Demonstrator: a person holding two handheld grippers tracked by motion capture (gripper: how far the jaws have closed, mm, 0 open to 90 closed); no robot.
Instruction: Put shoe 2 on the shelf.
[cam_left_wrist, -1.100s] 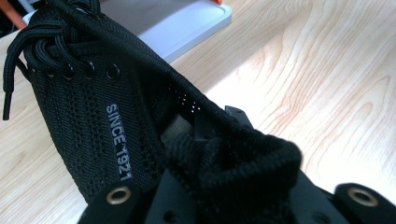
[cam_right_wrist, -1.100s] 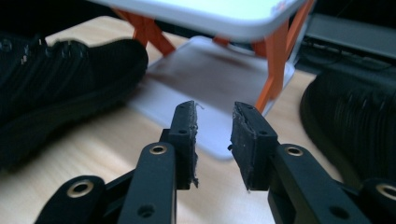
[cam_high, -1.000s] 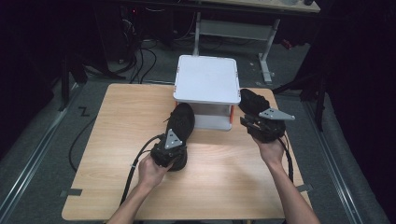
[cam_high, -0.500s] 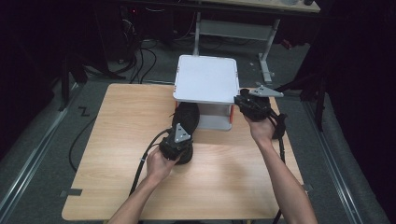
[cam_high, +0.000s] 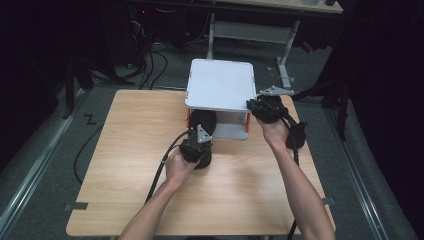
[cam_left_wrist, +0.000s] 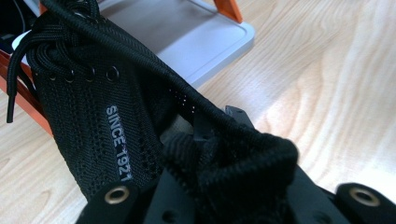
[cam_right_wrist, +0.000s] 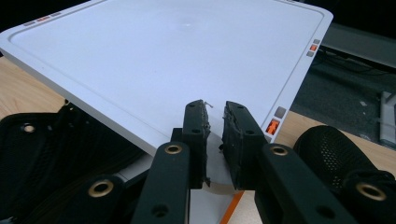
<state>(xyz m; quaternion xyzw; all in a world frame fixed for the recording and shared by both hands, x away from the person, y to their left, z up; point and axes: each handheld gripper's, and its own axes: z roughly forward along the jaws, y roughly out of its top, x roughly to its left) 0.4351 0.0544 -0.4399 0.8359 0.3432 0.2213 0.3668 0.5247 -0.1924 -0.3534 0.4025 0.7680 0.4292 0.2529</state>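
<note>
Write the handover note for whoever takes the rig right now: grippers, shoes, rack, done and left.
Left gripper: shut on the black shoe at its collar, toe at the white rack's lower shelf.
Right gripper: fingers nearly together with nothing between them, jaws just opening slightly, at the rack's right front corner.
Second shoe: on the table right of the rack, beside the right forearm.
Done: first shoe lifted.
Left: probably seat it on the shelf, then the second shoe.

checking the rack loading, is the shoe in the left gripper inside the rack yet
Partly in: the shoe has its front under the white top shelf, while its heel remains outside in the left gripper.
</note>
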